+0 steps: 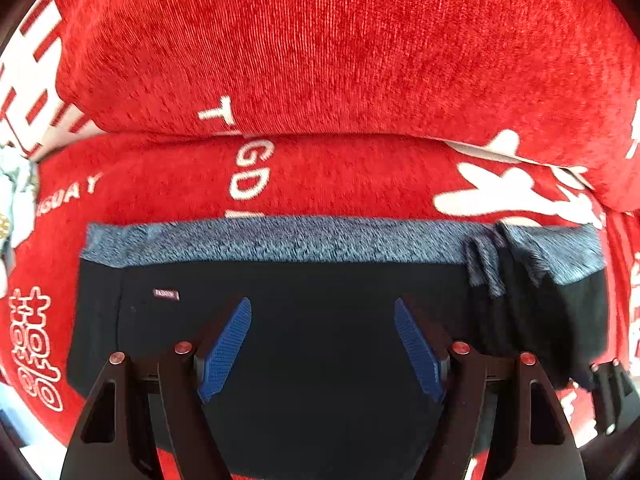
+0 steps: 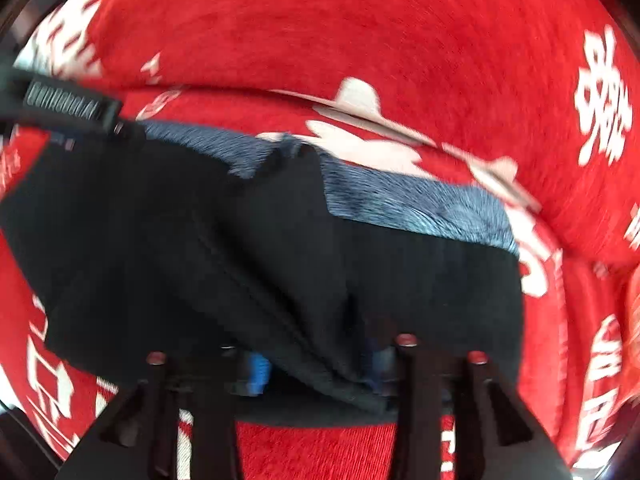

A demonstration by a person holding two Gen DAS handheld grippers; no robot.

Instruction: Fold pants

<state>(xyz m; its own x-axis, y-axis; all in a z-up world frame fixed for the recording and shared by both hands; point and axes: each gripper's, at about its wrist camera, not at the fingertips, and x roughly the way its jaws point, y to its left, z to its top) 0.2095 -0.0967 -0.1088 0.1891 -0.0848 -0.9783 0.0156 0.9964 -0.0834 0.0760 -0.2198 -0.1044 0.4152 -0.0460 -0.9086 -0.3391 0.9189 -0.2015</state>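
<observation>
we find black fabric pants with grey-blue knit waistband [image 1: 280, 320] lying folded at frame centre on red plush blanket with white lettering [image 1: 340, 60]. left gripper [image 1: 322, 344] above pants, blue pads [image 1: 224, 352] spread, released, nothing between. right gripper [image 2: 316, 364] at lower centre, fingers parted, pants fold draped between; whether gripped we cannot tell.

Black pants [image 1: 320, 320] with heathered blue-grey waistband [image 1: 280, 240] — red blanket [image 1: 340, 48] with white lettering, white figures.
</observation>
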